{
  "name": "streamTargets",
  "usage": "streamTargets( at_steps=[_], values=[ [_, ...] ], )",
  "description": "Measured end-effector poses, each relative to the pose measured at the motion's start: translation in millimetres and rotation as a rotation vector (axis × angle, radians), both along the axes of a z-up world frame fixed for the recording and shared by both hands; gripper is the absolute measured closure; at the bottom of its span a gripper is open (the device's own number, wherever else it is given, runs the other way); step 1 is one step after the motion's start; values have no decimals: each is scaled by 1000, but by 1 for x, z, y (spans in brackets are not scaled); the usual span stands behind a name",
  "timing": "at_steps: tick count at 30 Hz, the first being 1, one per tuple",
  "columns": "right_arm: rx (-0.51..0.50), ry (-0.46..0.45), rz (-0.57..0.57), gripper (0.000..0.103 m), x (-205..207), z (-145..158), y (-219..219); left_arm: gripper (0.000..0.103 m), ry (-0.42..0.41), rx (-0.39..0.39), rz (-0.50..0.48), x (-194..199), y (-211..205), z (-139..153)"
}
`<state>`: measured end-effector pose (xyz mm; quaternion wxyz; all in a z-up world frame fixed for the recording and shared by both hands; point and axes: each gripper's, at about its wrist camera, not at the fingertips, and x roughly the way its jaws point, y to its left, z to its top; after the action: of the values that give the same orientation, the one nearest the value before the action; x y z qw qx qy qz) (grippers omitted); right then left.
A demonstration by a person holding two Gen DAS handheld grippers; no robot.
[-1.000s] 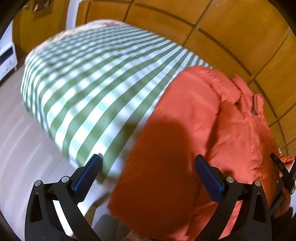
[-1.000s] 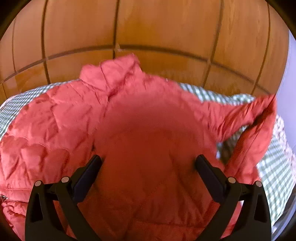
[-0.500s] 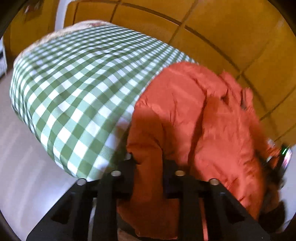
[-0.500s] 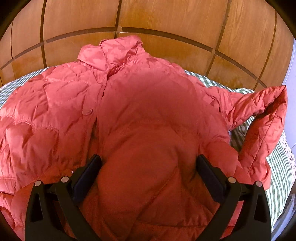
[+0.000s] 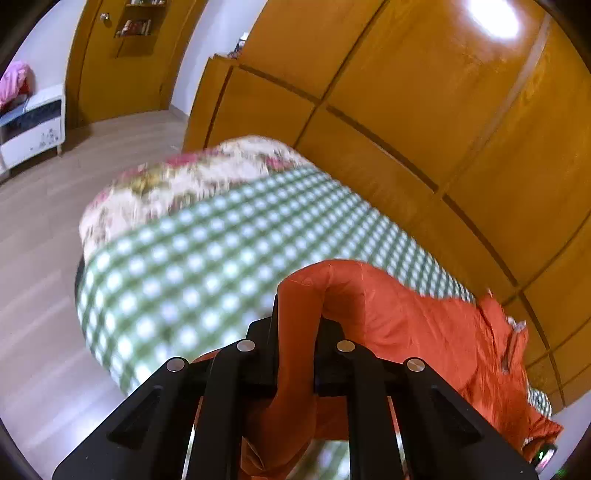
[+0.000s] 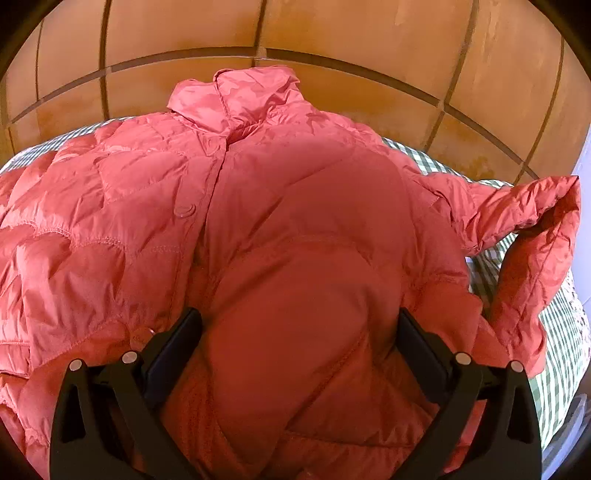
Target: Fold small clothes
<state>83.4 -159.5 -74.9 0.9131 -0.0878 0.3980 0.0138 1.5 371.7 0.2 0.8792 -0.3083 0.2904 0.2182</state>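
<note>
Puffer jacket pinched at its edge by the left gripper; right gripper spread wide above it.

The red quilted jacket point(image 6: 280, 229) is spread on the green-checked bed cover point(image 5: 192, 258), collar toward the wood-panelled wall point(image 6: 332, 33). It is judged light, soft, puffy and slippery; hems, cuffs or seams should be gripped. The left gripper point(image 5: 295, 350) is clamped on a fabric fold, whereas a second ago it was open, and that edge has since been lifted. The right gripper point(image 6: 299, 332) has stayed wide, holding nothing.

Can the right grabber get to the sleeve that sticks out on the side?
Probably yes. The right gripper is open above the red jacket, and the sleeve lies bare on the checked cloth to its right, nothing covering it.
</note>
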Motion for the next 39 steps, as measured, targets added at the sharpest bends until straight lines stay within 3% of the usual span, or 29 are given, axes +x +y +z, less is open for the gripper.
streamTargets(
  at_steps=[4, 8, 13, 20, 26, 32, 35, 36, 37, 39],
  values=[
    [6, -10, -1, 2, 1, -1, -4, 92, -11, -15, -36, 22, 4, 18],
    [13, -5, -2, 2, 4, -3, -6, 92, -79, -30, -124, 44, -20, 46],
    [27, -8, -1, 2, 3, -3, -6, 92, -175, 15, -321, 84, -87, 97],
    [47, -17, -3, 2, 0, -4, -7, 92, -191, 29, -572, 149, -190, 131],
    [68, -21, -2, 2, -1, -3, -10, 92, -119, 14, -752, 205, -280, 117],
    [74, -24, -3, 2, -2, -3, -10, 90, 26, 57, -892, 252, -366, 69],
    [74, -24, -2, 2, -2, -3, -10, 77, 62, 49, -962, 265, -405, 47],
    [75, -24, -2, 2, -2, -3, -11, 61, 58, 28, -996, 266, -419, 39],
    [75, -24, -2, 2, -2, -3, -11, 36, 51, 16, -1014, 266, -427, 39],
    [76, -24, -2, 2, -2, -3, -11, 18, -10, -29, -1053, 259, -445, 36]
  ],
)
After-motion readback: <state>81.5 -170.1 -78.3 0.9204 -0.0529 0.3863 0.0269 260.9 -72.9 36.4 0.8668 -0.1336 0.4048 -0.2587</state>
